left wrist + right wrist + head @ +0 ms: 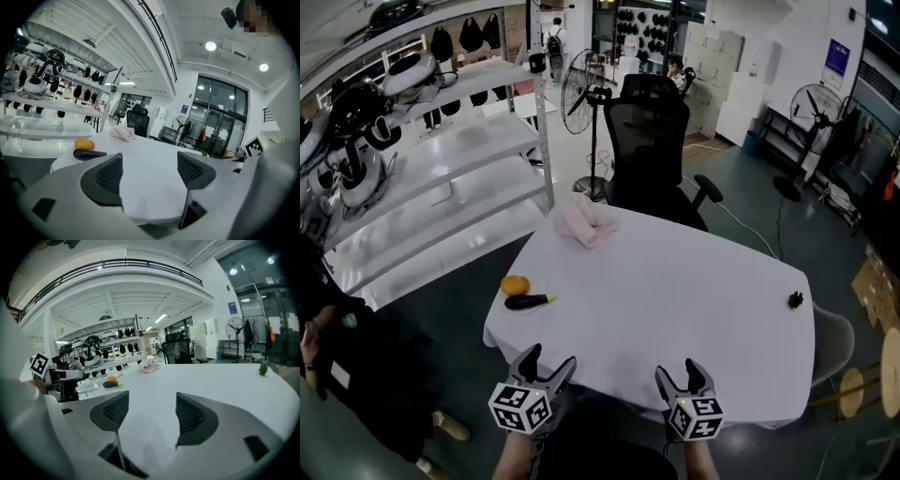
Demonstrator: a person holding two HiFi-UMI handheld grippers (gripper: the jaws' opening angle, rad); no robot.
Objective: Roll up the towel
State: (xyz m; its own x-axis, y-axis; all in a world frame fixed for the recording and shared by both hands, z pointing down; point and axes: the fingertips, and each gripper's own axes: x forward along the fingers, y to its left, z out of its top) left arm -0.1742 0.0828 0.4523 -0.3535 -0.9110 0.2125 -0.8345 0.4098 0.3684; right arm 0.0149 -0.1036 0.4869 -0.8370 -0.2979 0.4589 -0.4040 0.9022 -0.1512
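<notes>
Head view puts the crumpled pale pink cloth towel (588, 223) in a loose heap at the far edge of the white cloth-covered table (675, 309), toward that edge's left end. It lies unrolled, just in front of the black mesh office chair (649, 127), and nothing touches it.

Along the table's left edge, well apart from the towel, a small round orange fruit (515, 285) sits just beside a dark purple aubergine with a green stem (528, 301). At the opposite, right edge lies a small dark green object (795, 299), too small to tell what it is.

Both grippers are at the near edge, far from the towel. The left gripper (549, 358) has its jaws spread apart, and the left gripper view shows only bare tablecloth between its ribbed black pads; the towel shows far beyond them, left of centre, with the fruit and aubergine nearer on the left. The right gripper (678, 369) is likewise released, its jaws wide with nothing between them but the white cloth. In the right gripper view the towel lies far ahead at the table's back edge and the green object is off to the right.

Around the table, a white metal shelving rack (441, 187) carrying black-and-white gear stands at the left. A black pedestal fan (581, 89) stands behind the chair on the grey floor, and a person's hand (309, 342) shows at the left border.
</notes>
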